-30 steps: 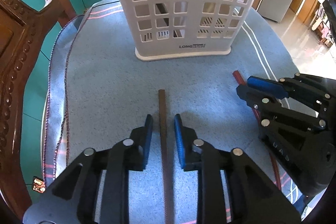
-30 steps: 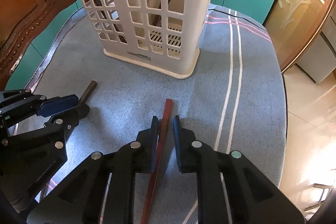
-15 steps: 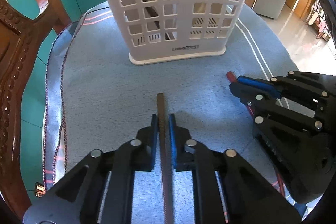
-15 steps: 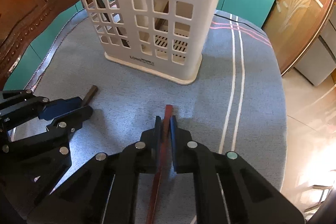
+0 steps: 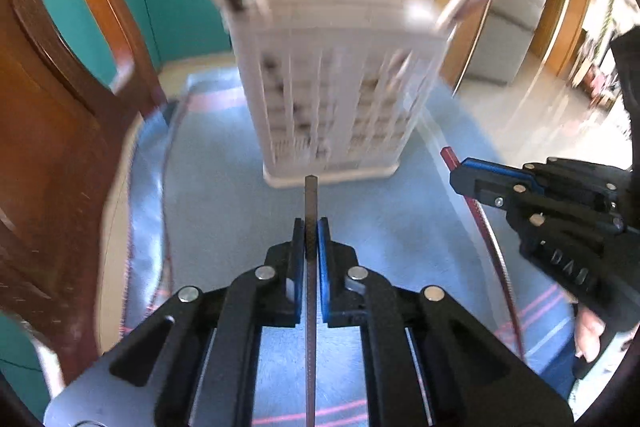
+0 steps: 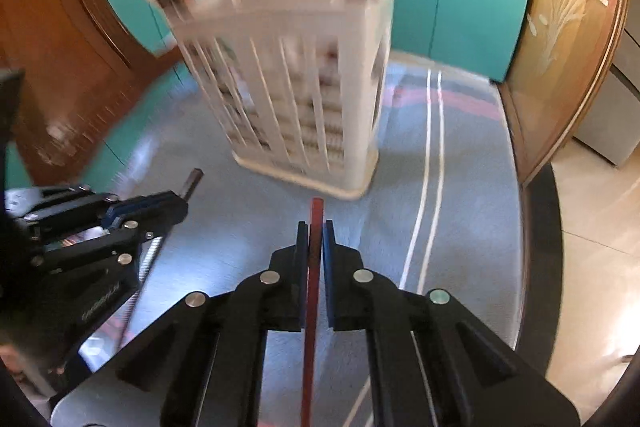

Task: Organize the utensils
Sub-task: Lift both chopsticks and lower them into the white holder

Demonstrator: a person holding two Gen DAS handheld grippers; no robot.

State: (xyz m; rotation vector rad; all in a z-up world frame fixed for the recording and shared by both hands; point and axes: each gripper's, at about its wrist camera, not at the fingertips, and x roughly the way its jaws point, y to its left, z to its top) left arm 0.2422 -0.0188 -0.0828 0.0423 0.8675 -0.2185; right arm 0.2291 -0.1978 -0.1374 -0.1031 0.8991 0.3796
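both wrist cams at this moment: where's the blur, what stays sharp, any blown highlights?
Left wrist view: white basket and cabinets smeared by motion blur; left gripper and its brown chopstick stay sharp; top right washed out by glare. Right wrist view: basket streaked likewise; right gripper and red chopstick crisp; strong fisheye curvature in both.
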